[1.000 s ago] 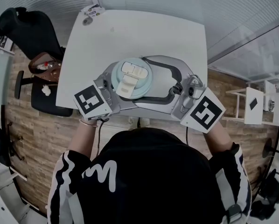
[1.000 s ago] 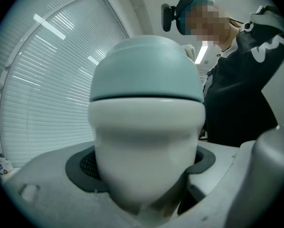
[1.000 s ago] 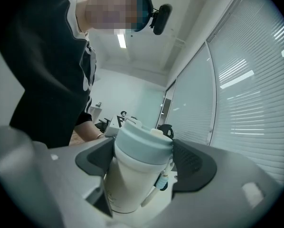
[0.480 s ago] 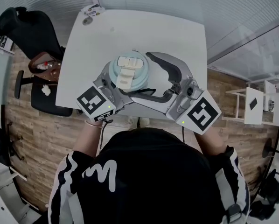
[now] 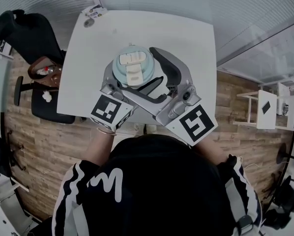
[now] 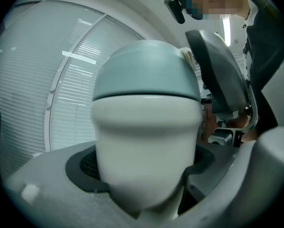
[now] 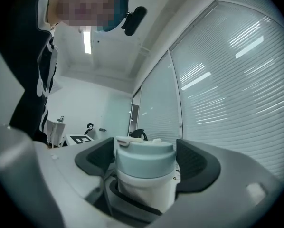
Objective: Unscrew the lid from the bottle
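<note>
**A:** What do we find between the fingers?

**B:** The left gripper (image 6: 144,172) is clamped on the white bottle (image 6: 146,146). Its fingers (image 6: 82,167) press the body from both sides, just beneath the lid (image 7: 145,161). The right gripper (image 7: 146,165) has its fingers (image 7: 195,164) apart, one on each side of the blue-grey lid. They sit close against it but, as we judge, do not squeeze it.

**A:** And the surface (image 5: 186,38)?

**B:** In the head view the bottle sits over it, between both pairs of fingers. We cannot tell whether its base rests there.

**A:** What could go wrong from here?

**B:** We note three hazards.
- **Turning too soon:** if the right fingers turn before they close, their pads slide round the smooth lid and nothing loosens.
- **Closing too low:** the right fingers would catch the bottle's shoulder, just above the left fingers, and the twist would then work against our own hold.
- **A weak left clamp:** the rounded body would spin with the lid.

The flip tab (image 7: 127,139), lying toward one right finger, could also be snagged and pried open.
</note>
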Tool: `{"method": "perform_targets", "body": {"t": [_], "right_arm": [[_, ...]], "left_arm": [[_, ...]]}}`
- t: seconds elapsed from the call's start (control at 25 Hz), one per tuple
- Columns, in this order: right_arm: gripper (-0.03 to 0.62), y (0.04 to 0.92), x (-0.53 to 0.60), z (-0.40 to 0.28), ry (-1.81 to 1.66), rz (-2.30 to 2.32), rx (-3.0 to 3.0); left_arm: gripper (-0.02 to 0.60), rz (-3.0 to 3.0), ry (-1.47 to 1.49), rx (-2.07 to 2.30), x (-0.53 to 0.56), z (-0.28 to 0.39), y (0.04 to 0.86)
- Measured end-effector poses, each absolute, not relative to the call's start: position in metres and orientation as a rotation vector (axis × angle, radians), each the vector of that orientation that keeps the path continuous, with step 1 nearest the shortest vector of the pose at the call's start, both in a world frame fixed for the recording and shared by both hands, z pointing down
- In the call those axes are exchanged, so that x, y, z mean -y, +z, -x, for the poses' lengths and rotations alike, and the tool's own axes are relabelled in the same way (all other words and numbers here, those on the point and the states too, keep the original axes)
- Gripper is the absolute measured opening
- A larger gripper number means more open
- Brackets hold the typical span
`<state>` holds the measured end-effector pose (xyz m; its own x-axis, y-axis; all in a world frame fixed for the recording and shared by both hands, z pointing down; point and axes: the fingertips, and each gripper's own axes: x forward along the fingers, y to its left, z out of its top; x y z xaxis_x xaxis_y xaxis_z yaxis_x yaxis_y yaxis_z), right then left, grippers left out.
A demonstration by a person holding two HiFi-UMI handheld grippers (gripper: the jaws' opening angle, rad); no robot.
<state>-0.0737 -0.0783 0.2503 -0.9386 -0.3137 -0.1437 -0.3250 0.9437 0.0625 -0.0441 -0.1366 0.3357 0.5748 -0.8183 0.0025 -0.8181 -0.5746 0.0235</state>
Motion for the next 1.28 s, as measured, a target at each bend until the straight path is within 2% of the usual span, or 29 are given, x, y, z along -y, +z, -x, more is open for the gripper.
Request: {"method": "perform_targets", "body": {"t": [0.6, 1.28], "right_arm": [[0.407, 0.261, 0.084, 0.084, 0.094, 0.524, -2.990], [0.445, 0.262, 0.062, 0.081, 0.149, 0.220, -3.087]], "left_arm": [[0.455, -2.754, 0.031, 1.517, 0.139, 0.048, 0.343], [0.454, -2.982, 0.150, 1.047, 0.107, 0.019, 0.343]]}}
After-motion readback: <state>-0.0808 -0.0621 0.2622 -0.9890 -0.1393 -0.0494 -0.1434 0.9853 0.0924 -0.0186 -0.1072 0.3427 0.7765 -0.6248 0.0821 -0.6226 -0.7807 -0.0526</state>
